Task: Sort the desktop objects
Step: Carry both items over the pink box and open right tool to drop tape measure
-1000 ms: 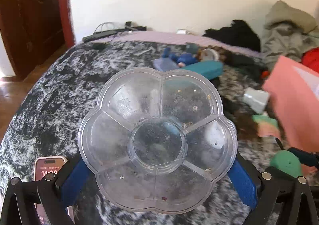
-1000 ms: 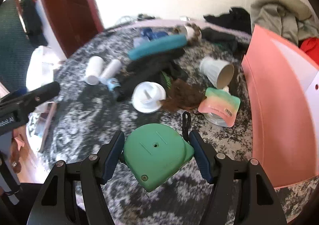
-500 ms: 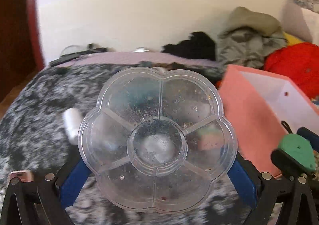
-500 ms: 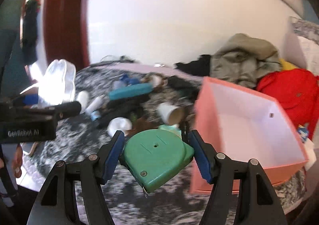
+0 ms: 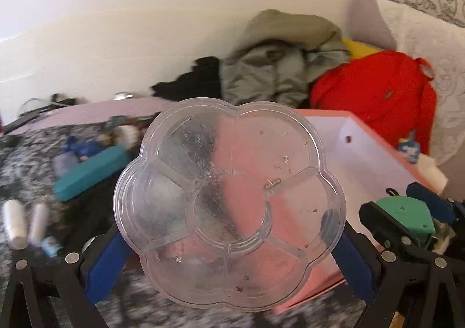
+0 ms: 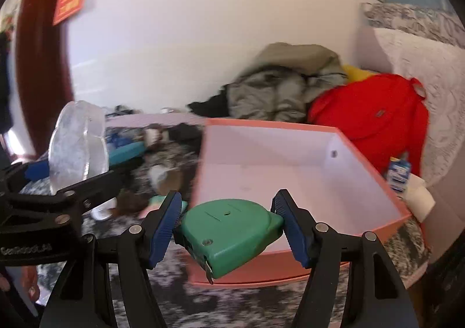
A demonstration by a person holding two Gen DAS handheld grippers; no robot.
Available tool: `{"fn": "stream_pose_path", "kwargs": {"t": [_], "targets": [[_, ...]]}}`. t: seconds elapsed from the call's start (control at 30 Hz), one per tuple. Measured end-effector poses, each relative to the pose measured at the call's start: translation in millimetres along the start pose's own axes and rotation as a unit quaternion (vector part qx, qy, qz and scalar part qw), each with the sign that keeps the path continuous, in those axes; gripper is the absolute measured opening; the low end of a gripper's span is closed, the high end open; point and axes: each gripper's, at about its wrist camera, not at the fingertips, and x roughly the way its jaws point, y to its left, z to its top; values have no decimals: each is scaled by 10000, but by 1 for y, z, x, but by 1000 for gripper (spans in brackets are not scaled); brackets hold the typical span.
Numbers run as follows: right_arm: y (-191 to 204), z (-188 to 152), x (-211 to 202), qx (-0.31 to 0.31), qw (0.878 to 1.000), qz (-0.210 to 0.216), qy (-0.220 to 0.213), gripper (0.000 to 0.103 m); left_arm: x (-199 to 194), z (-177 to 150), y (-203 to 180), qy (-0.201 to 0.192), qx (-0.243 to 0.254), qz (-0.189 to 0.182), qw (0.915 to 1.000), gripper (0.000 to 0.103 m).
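My left gripper [image 5: 229,243] is shut on a clear flower-shaped divided tray [image 5: 229,206] and holds it in the air, in front of the pink box's left side. The tray also shows in the right wrist view [image 6: 77,148]. My right gripper [image 6: 229,229] is shut on a green tape measure [image 6: 229,229], held at the near edge of the open pink box [image 6: 290,171], which has a white inside. The tape measure also shows in the left wrist view [image 5: 407,214], by the box [image 5: 366,153].
On the mottled grey tabletop [image 5: 26,165] lie a teal case [image 5: 90,171], two white tubes [image 5: 23,223], a paper cup [image 6: 162,177] and small clutter. Clothes [image 5: 279,72] and a red bag [image 5: 375,95] are piled behind the box.
Both grippers have swung right and up from the cluttered tabletop toward the pink box, each still holding its object. The tape measure now sits at the box's near edge.
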Motion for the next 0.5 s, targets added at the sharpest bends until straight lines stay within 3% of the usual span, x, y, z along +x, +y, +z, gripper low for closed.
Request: {"fn": "stream_pose_path", "kwargs": {"t": [0.17, 0.33, 0.5], "targets": [[-49, 12, 9, 353, 9979, -534, -19, 70, 21, 15, -37, -39, 125, -353, 9993, 102], [-98, 21, 25, 698, 9929, -956, 101, 70, 56, 20, -72, 174, 273, -669, 9972, 102], [-140, 34, 55, 1003, 9889, -1002, 440, 70, 86, 19, -90, 468, 404, -752, 9953, 102]]}}
